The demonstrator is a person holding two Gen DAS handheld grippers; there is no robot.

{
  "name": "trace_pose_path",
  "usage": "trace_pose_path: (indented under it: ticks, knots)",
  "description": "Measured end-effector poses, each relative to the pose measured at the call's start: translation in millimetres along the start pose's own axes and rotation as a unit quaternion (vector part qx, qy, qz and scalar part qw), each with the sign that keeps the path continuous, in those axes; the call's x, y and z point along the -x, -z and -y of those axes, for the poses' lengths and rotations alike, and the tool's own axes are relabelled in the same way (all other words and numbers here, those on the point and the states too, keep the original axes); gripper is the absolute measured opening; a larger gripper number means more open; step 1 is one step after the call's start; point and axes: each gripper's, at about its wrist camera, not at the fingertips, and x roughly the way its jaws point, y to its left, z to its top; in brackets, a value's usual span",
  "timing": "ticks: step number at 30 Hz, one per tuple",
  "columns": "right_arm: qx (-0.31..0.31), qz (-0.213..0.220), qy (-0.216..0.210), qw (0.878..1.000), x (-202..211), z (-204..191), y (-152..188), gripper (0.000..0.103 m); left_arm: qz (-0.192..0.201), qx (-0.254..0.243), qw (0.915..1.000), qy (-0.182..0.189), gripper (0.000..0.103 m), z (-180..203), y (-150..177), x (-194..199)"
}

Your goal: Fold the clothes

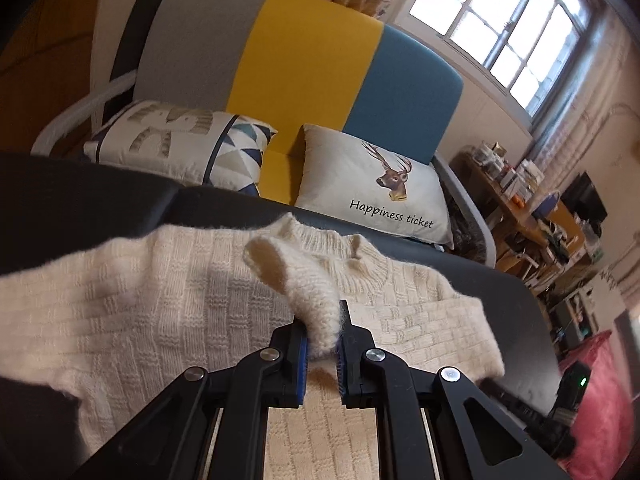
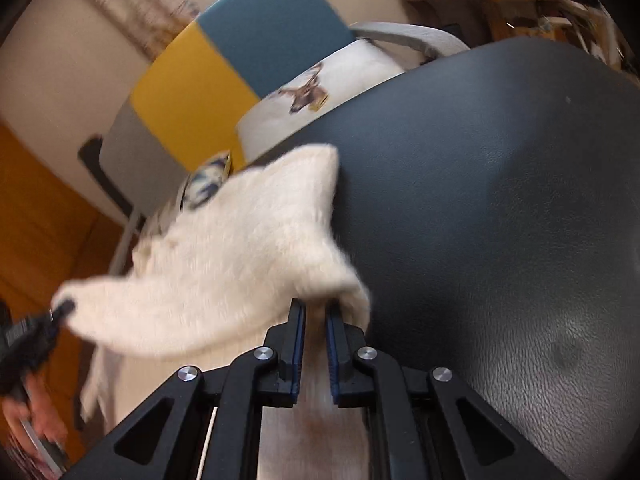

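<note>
A cream knitted sweater (image 1: 168, 300) lies spread on a dark leather surface (image 1: 460, 264), its neck opening toward the sofa. My left gripper (image 1: 323, 330) is shut on a raised fold of the sweater, which curls up above the blue pads. In the right wrist view my right gripper (image 2: 316, 316) is shut on another edge of the same sweater (image 2: 224, 268), lifted off the dark surface (image 2: 500, 200) and blurred by motion. The left gripper (image 2: 60, 306) shows at the far left there, holding the sweater's other end, with a hand (image 2: 36, 412) below it.
Behind the surface stands a grey, yellow and blue sofa (image 1: 304, 60) with a deer cushion (image 1: 376, 188) and a patterned cushion (image 1: 180, 140). A cluttered wooden desk (image 1: 528, 200) and a red fabric item (image 1: 600, 400) are at the right. An orange door (image 2: 32, 220) is at the left.
</note>
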Motion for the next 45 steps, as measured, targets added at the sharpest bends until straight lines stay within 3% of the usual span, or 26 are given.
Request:
trace_pose_path:
  ticks: [4,7,13,14,17,19,24,30,36,42,45]
  knots:
    - [0.034,-0.004,0.02,0.999,-10,-11,-2,0.01,0.008,0.008,0.9997,0.022,0.011,3,-8,7]
    - [0.018,0.014,0.025,0.999,-12,-8,-12,0.01,0.015,-0.022,0.9995,0.018,0.012,13,-9,12]
    - [-0.03,0.039,0.057,0.997,-7,15,-17,0.004,-0.006,-0.062,0.9962,-0.06,0.012,-3,11,-15]
    - [-0.043,0.042,0.056,0.997,-5,22,-14,0.0,-0.011,-0.059,0.996,-0.066,0.012,-10,17,-21]
    - [-0.081,0.054,0.028,0.995,2,40,-8,0.0,-0.028,-0.046,0.9953,-0.081,0.012,-33,35,-42]
    - [-0.068,0.054,0.025,0.996,9,36,-6,0.0,-0.033,-0.051,0.9934,-0.097,0.012,-41,49,-53]
    - [-0.035,0.055,0.017,0.998,28,25,-2,0.001,0.003,-0.081,0.991,-0.107,0.016,-39,68,-54]
    - [0.005,0.055,0.007,0.998,50,12,3,0.008,0.006,-0.063,0.9943,-0.085,0.019,-46,68,-53]
    - [0.092,0.032,0.055,0.994,6,-23,-31,0.009,0.008,-0.051,0.9966,-0.065,0.025,-48,68,-51]
    - [0.181,0.006,0.106,0.978,-41,-60,-67,0.009,0.01,-0.053,0.9963,-0.067,0.025,-47,69,-51]
    - [0.157,0.004,0.119,0.98,-54,-44,-78,0.009,0.01,-0.043,0.9975,-0.055,0.025,-52,68,-51]
